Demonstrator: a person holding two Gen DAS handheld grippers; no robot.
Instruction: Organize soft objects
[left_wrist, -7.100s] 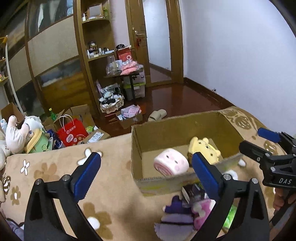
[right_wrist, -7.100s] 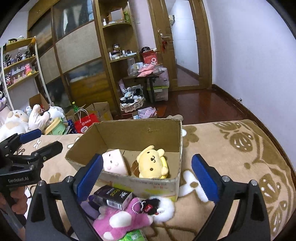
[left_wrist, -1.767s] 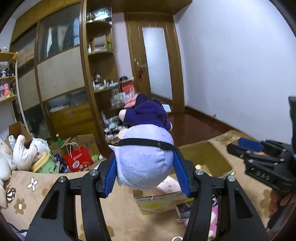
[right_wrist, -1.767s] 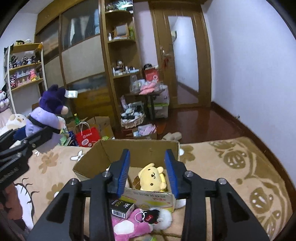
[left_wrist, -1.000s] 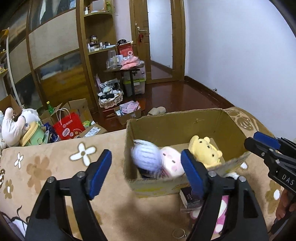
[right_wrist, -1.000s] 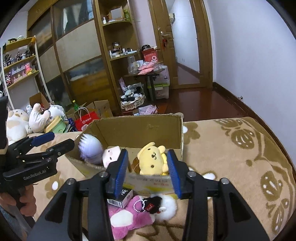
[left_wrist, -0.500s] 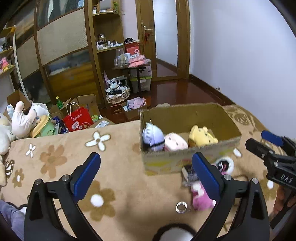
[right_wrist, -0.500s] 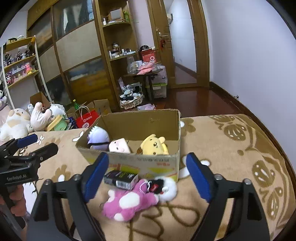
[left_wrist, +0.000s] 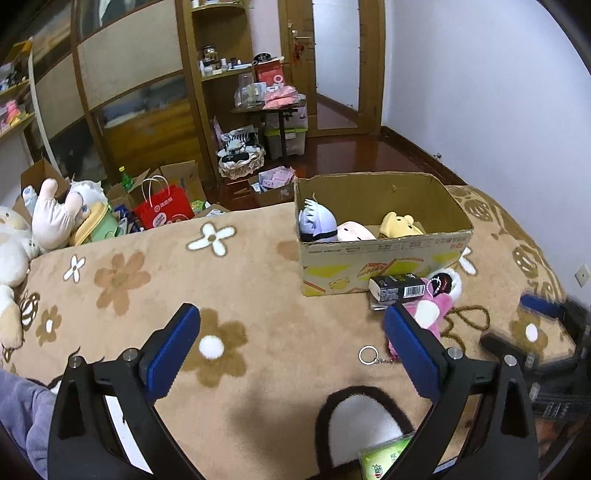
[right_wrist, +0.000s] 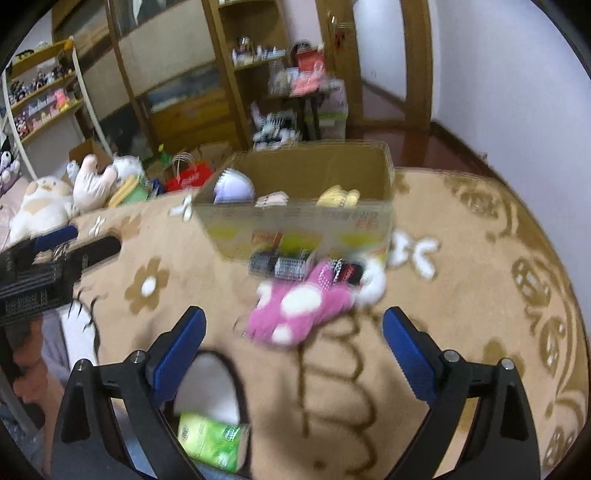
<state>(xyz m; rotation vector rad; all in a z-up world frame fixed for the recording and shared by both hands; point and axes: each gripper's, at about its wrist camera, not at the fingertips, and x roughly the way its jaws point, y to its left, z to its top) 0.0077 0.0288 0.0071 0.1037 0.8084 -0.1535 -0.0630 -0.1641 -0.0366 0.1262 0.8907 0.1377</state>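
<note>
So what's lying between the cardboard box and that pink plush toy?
A small black carton lies against the cardboard box, touching the pink plush toy; the left wrist view shows it sharpest.

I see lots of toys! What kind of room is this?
Most likely a bedroom or playroom at home. There are stuffed animals piled at the side, a flowery blanket like on a bed, and wooden shelves full of household things.
</note>
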